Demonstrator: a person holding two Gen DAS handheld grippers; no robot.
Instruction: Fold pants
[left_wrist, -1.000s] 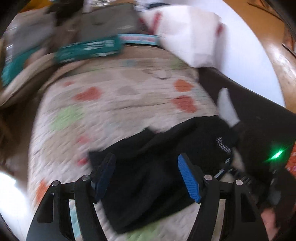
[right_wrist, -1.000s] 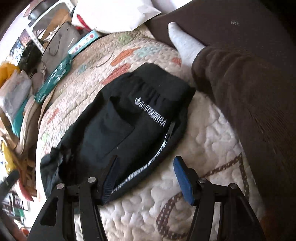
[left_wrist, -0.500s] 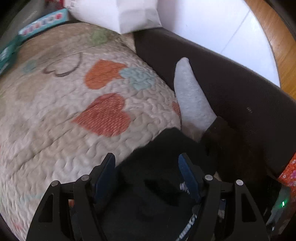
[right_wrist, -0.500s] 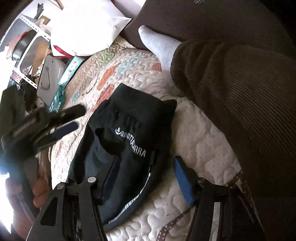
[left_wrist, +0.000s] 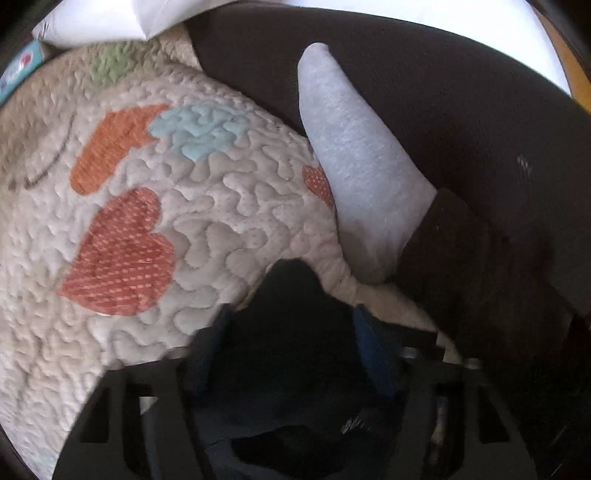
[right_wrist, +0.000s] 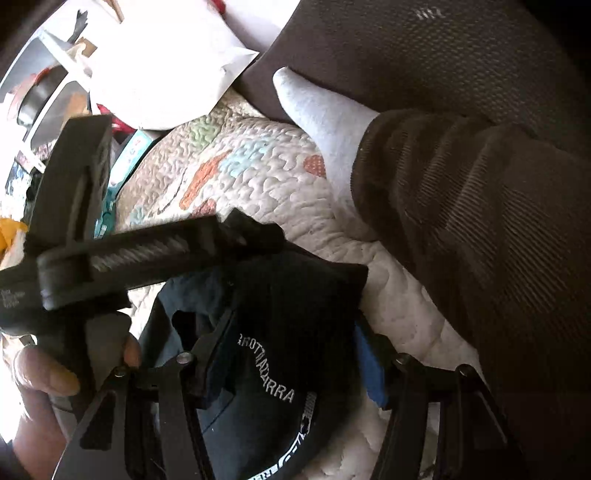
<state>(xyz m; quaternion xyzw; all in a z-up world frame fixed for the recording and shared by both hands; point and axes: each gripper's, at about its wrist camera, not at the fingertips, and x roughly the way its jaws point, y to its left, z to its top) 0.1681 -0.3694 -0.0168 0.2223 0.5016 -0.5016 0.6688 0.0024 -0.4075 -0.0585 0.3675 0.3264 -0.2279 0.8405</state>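
Observation:
The black pants (right_wrist: 280, 314) with white lettering lie bunched on a quilted blanket with hearts (left_wrist: 184, 229). My left gripper (left_wrist: 291, 343) is open, its blue pads on either side of the pants' top corner (left_wrist: 291, 295). In the right wrist view the left gripper (right_wrist: 236, 236) reaches in from the left over the pants' far edge. My right gripper (right_wrist: 291, 350) is open, low over the pants, with the lettered waist between its fingers.
A person's foot in a white sock (left_wrist: 354, 158) and a brown trouser leg (right_wrist: 480, 221) rest at the blanket's right edge, against a dark seat (left_wrist: 443, 92). A white bag (right_wrist: 155, 62) and clutter lie beyond the blanket's far left.
Both grippers have moved forward and lower onto the pants. The left gripper has closed in on the pants' top corner and now fills the left of the right wrist view.

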